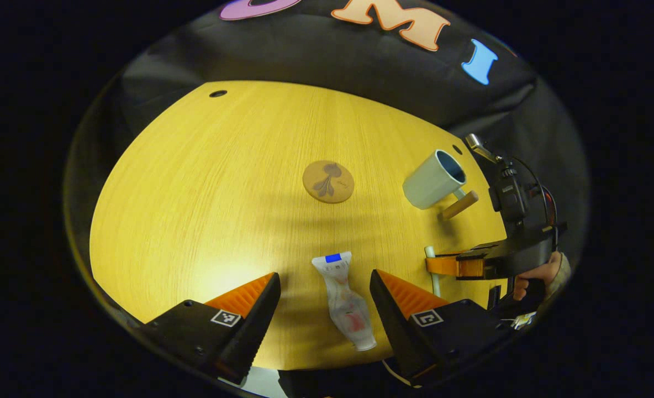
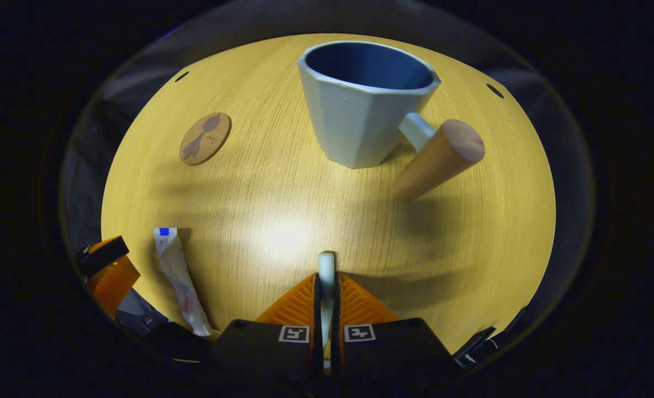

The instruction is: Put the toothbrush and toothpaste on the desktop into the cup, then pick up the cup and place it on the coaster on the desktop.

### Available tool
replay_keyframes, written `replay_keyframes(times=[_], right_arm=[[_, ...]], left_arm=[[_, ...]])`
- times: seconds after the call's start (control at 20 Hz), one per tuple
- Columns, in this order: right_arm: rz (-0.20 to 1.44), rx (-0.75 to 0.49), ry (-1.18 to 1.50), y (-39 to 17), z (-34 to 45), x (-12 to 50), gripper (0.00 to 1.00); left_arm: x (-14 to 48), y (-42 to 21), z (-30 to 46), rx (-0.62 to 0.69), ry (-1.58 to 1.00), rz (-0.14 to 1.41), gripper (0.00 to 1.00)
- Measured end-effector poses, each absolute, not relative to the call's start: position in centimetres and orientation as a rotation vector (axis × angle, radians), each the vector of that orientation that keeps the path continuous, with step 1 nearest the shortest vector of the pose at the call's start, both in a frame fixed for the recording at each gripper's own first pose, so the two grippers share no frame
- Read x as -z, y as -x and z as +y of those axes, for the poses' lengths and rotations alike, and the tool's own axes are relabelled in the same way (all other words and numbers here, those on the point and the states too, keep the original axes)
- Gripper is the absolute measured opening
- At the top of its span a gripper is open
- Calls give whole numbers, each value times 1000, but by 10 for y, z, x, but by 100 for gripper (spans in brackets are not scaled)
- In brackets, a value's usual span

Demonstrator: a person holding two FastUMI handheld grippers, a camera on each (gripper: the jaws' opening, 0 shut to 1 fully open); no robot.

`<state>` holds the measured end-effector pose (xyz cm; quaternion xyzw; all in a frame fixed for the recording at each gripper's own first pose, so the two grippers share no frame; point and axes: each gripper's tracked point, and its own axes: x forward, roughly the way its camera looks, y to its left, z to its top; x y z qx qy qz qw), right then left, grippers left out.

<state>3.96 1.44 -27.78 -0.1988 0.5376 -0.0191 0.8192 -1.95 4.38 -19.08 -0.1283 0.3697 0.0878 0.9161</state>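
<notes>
Wooden desk (image 2: 470, 232) carries the cup (image 2: 360, 105), standing upright with the coaster (image 2: 205, 138) well apart from it. The right claw (image 2: 326, 287) is closed on the toothbrush (image 2: 326, 265), so the first step is in hand; next it must lift and tip it into the cup. The left claw (image 1: 324, 301) is open around the toothpaste (image 1: 344, 301), which lies flat.

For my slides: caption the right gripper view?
Right gripper shut on toothbrush, facing empty cup on desktop.
</notes>
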Motion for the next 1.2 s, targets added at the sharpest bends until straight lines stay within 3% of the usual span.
replay_keyframes(times=[0.2,0.35,0.5,0.65,0.7,1.05,1.2], right_arm=[[1115,-7,491,-42,15,274,8],[1117,-44,506,-42,16,274,8],[1129,-70,499,-41,16,274,8],[1133,-92,503,-41,16,274,8],[1134,-97,503,-42,16,274,8],[1157,-126,467,-42,17,275,8],[1154,-131,475,-42,18,274,8]], left_arm=[[203,10,36,-240,324,846,94],[219,9,29,-282,331,903,83],[226,12,30,-303,322,952,83],[233,9,30,-321,314,976,73],[235,7,31,-326,312,986,75],[245,2,28,-351,313,1024,41],[245,2,34,-363,278,1028,33]])
